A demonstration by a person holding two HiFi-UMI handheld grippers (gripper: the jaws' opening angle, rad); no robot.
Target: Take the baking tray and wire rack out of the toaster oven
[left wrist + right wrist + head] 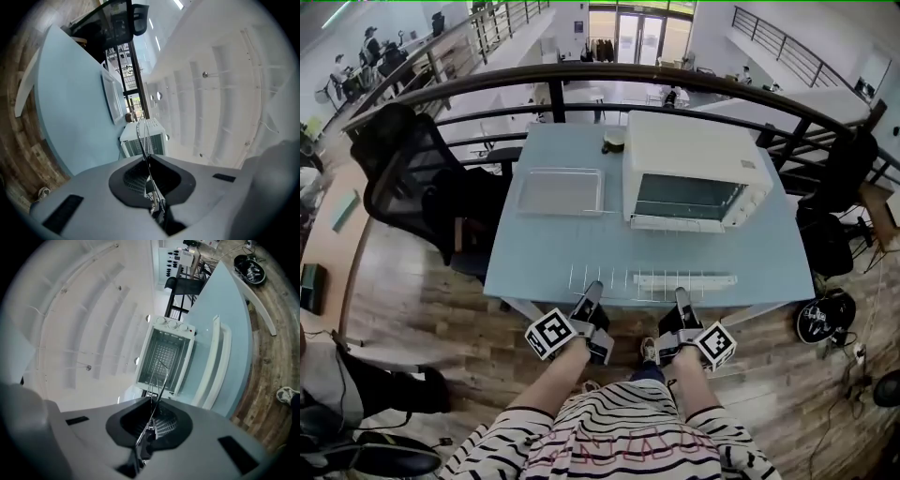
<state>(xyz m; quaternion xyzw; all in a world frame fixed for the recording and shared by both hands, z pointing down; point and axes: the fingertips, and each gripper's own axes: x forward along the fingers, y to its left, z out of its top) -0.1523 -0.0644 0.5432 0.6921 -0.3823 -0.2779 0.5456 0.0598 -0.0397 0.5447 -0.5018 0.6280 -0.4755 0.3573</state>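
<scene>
1. Left gripper (pixel 592 302) and right gripper (pixel 682 302) are both clenched on the near edge of the thin silver wire rack (pixel 649 280), one towards each end. Each gripper view shows a wire pinched between closed jaws. Likely reason for the two-point hold: a wide, light grid rides level that way, with no tipping.
2. The wire rack is fully outside the white boxy toaster oven (pixel 689 150), well in front of its door and over the near edge of the pale blue table (pixel 534 258). Cannot tell whether it rests on the tabletop or hangs just above it.
3. Shallow rectangular metal baking tray (pixel 562 191) lies flat on the table just beside the oven's left side, apart from the rack, with nothing gripping it. Judged: parked to the side so the strip in front of the oven is free for the rack. The tray step looks done.
4. The toaster oven stands on the table with its front towards the person and its door (pixel 677 223) dropped open. The right gripper view looks into an empty cavity. An open door gives a straight pull path.
5. Small dark round object (pixel 612 142) sits at the oven's far left corner, too small to identify.
6. Black metal railing (pixel 581 80) runs behind the oven, and a black mesh office chair (pixel 412 169) stands well left of it. Neither is part of the job.
7. Judgement: nearly finished. What's left is setting the rack down and letting go.
</scene>
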